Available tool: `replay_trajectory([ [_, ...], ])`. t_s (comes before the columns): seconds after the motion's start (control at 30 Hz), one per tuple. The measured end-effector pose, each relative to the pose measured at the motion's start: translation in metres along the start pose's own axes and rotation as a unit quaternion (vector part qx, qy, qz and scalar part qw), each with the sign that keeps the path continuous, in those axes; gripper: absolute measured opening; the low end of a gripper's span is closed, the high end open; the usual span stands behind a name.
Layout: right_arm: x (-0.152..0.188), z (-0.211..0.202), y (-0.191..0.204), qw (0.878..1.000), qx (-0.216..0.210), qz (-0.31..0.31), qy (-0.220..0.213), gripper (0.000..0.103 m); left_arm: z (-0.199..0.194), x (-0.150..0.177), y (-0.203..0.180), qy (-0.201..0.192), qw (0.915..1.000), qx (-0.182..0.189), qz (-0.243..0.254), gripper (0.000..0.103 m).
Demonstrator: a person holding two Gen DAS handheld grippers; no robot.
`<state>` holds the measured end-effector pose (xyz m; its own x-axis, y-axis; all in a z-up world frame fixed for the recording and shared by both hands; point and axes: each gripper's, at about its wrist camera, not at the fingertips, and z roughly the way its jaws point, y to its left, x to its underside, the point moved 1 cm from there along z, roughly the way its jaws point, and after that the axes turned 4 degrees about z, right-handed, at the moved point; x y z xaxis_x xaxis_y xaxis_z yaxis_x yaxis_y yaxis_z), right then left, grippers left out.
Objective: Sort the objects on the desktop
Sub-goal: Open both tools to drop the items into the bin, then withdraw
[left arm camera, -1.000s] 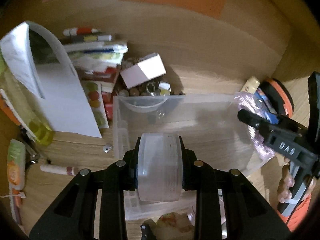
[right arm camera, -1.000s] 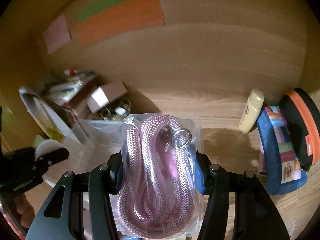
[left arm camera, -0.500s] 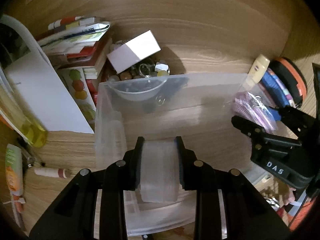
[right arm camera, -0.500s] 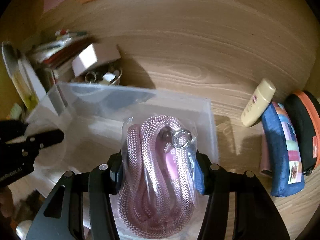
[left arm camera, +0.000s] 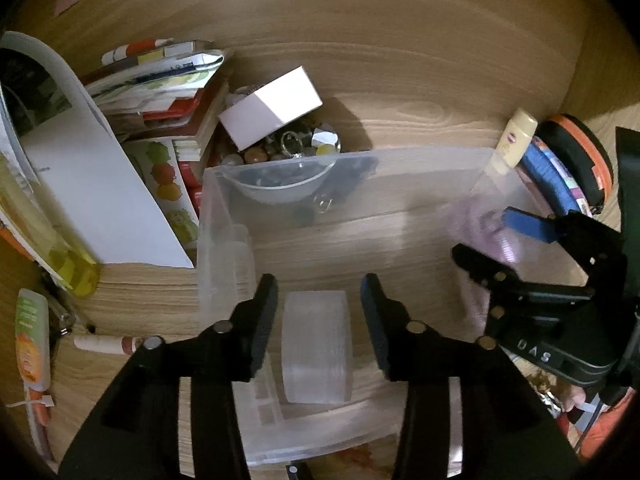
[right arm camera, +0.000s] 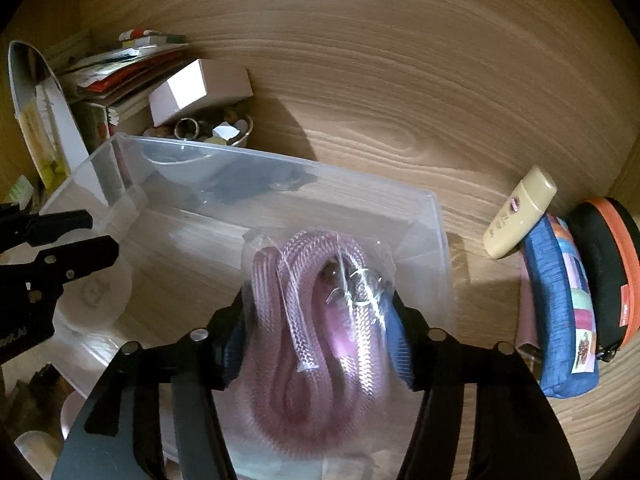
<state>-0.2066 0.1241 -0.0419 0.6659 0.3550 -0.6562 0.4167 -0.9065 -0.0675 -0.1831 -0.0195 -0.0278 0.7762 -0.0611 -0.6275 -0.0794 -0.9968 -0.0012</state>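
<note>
A clear plastic bin (left arm camera: 224, 216) stands on the wooden desk; it also shows in the right wrist view (right arm camera: 434, 216). My left gripper (left arm camera: 318, 300) is open over the bin's near left part, and a clear tape roll (left arm camera: 316, 344) sits between its spread fingers, free of both pads. My right gripper (right arm camera: 320, 312) is over the bin's right side, fingers spread a little, with a bagged pink rope (right arm camera: 316, 320) still lying between them. From the left wrist view the right gripper (left arm camera: 488, 236) shows at the bin's right wall.
A bowl of trinkets with a white box (left arm camera: 272, 108) on it sits behind the bin. Books and papers (left arm camera: 160, 76) pile at back left. A cream tube (right arm camera: 520, 212), a blue pouch (right arm camera: 564, 304) and a black-orange case (right arm camera: 608, 264) lie right. Small items (left arm camera: 32, 336) lie at left.
Both grippers came down over the bin. The left jaws opened and let go of the tape roll. The right jaws widened around the bagged rope.
</note>
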Motion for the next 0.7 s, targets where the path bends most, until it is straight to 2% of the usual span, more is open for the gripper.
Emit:
replay_trajectory([
  [0.13, 0.0, -0.01, 0.007, 1.0, 0.007, -0.012, -0.025, 0.078, -0.01, 0.0, 0.0, -0.02, 0.9997, -0.011, 0.001, 0.058],
  [0.23, -0.001, -0.022, 0.014, 0.998, 0.017, -0.028, -0.051, 0.08, -0.019, -0.002, 0.002, -0.036, 0.9993, -0.01, -0.004, 0.067],
  [0.3, -0.002, -0.029, 0.018, 0.997, 0.019, -0.034, -0.062, 0.08, -0.024, -0.003, 0.004, -0.047, 0.9988, -0.015, -0.01, 0.079],
  [0.47, -0.001, -0.049, 0.019, 0.995, 0.031, -0.045, -0.087, 0.08, -0.043, -0.001, 0.002, -0.055, 0.9977, -0.04, 0.006, 0.079],
  [0.57, 0.003, -0.066, 0.012, 0.994, 0.028, -0.042, -0.099, 0.08, -0.059, 0.006, -0.001, -0.073, 0.9956, -0.054, 0.022, 0.079],
  [0.67, 0.012, -0.079, 0.003, 0.993, 0.026, -0.037, -0.106, 0.081, -0.075, 0.013, 0.001, -0.093, 0.9946, -0.039, 0.023, 0.097],
  [0.7, 0.016, -0.083, -0.001, 0.994, 0.019, -0.037, -0.104, 0.082, -0.08, 0.016, 0.002, -0.098, 0.9945, -0.031, 0.021, 0.097],
])
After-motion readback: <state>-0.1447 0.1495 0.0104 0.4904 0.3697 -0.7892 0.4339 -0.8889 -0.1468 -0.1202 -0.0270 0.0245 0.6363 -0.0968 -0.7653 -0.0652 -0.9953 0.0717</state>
